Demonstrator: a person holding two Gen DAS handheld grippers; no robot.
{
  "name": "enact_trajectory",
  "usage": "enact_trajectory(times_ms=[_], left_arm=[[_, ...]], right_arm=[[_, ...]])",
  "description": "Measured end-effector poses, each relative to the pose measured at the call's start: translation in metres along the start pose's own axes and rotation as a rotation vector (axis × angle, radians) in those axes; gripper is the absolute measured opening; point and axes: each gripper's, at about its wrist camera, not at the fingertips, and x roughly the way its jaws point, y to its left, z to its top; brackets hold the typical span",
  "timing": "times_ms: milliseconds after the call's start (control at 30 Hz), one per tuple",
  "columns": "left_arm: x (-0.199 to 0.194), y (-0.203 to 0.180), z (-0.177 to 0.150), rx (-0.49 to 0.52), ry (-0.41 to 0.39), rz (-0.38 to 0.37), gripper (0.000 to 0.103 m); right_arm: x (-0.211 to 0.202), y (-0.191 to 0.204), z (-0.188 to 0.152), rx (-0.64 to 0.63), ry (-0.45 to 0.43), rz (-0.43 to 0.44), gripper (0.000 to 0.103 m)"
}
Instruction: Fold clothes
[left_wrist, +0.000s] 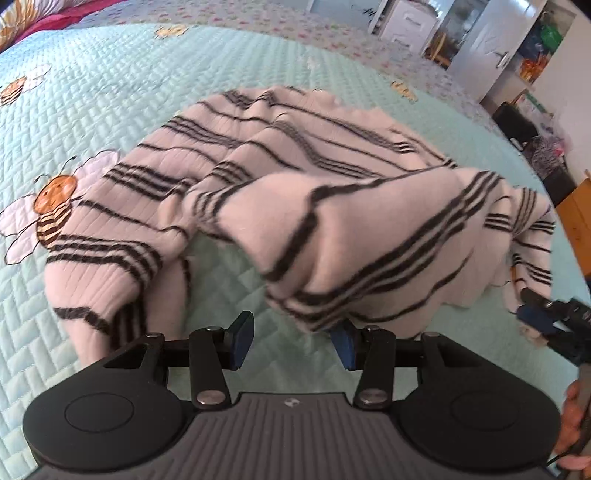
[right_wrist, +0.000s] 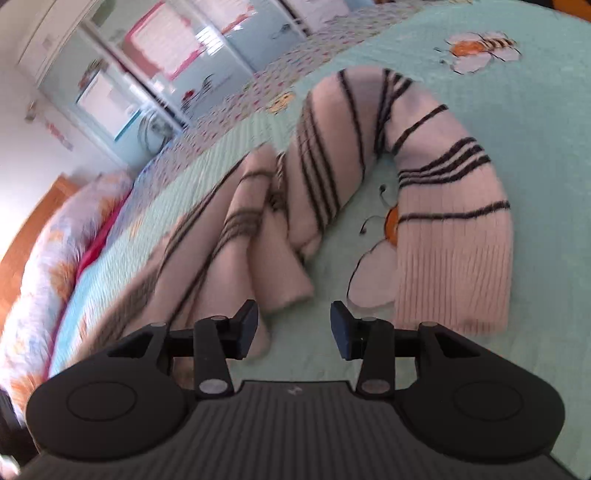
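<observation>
Sweater (left_wrist: 280, 192), pale with dark stripes, lay rumpled on the quilted bedspread (left_wrist: 110, 74). Nearest, the left gripper (left_wrist: 291, 341) and right gripper (right_wrist: 293, 326) both stood released, nothing between their pads, probably seeking fresh holds. Beyond, one ribbed sleeve (right_wrist: 454, 236) curled aside, unfolded.

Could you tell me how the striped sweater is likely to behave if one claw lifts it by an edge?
The sweater will probably sag and trail: it already lies in soft folds on the quilt. Its fuzzy ribbed knit likely grips well. The loose sleeve may swing free.
</observation>
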Motion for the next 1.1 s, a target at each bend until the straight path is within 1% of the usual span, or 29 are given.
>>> enact_trajectory(times_ms=[100,200,267,300,367,433,567,667,700,733,800,833,900,933,967,1033,1067,1100], left_arm=[[-0.003,-0.001,-0.006,0.003,-0.018,-0.026,0.049],[-0.006,-0.001,-0.007,0.014,-0.061,-0.03,0.049],[-0.008,0.0,-0.008,0.021,-0.091,-0.032,0.049],[-0.009,0.0,-0.008,0.021,-0.095,-0.031,0.049],[-0.011,0.003,-0.01,0.024,-0.096,-0.054,0.049],[-0.014,0.003,-0.013,0.055,-0.112,-0.052,0.049],[-0.015,-0.002,-0.012,0.104,-0.175,-0.055,0.049],[-0.004,-0.01,-0.009,0.139,-0.177,-0.053,0.047],[0.002,-0.015,-0.007,0.152,-0.16,-0.058,0.035],[0.007,-0.019,-0.006,0.166,-0.141,-0.064,0.005],[0.009,-0.022,0.002,0.113,-0.095,-0.1,0.005],[-0.003,-0.016,0.01,0.05,-0.104,-0.154,0.005],[-0.03,-0.004,0.027,-0.088,-0.133,-0.272,0.005],[-0.05,0.005,0.038,-0.141,-0.182,-0.303,0.005],[-0.069,0.016,0.048,-0.185,-0.233,-0.316,0.005],[-0.094,0.043,0.066,-0.297,-0.289,-0.281,0.005],[-0.097,0.057,0.073,-0.349,-0.288,-0.24,0.005],[-0.095,0.067,0.078,-0.374,-0.276,-0.185,0.005]], right_arm=[[0.005,0.013,0.002,-0.046,-0.024,-0.008,0.048],[0.015,0.019,0.011,-0.023,-0.029,0.017,0.048],[0.016,0.019,0.01,-0.012,-0.022,0.028,0.048],[0.014,0.017,0.007,-0.004,-0.018,0.035,0.048],[0.008,0.011,-0.003,0.02,-0.014,0.049,0.048],[-0.001,0.003,-0.012,0.052,-0.007,0.05,0.048],[-0.013,-0.015,-0.03,0.115,0.017,0.025,0.049],[-0.02,-0.022,-0.041,0.14,0.027,0.013,0.049],[-0.023,-0.023,-0.043,0.141,0.024,0.01,0.049],[-0.025,-0.023,-0.045,0.141,0.021,0.008,0.049],[-0.03,-0.024,-0.048,0.145,0.015,0.003,0.05],[-0.03,-0.025,-0.048,0.152,0.011,0.0,0.05],[-0.031,-0.027,-0.046,0.152,0.004,-0.007,0.05],[-0.031,-0.026,-0.044,0.143,-0.001,-0.011,0.05],[-0.031,-0.026,-0.042,0.134,-0.005,-0.016,0.05],[-0.031,-0.025,-0.039,0.119,-0.013,-0.021,0.05],[-0.03,-0.024,-0.038,0.114,-0.015,-0.017,0.05],[-0.027,-0.023,-0.037,0.108,-0.014,-0.014,0.051]])
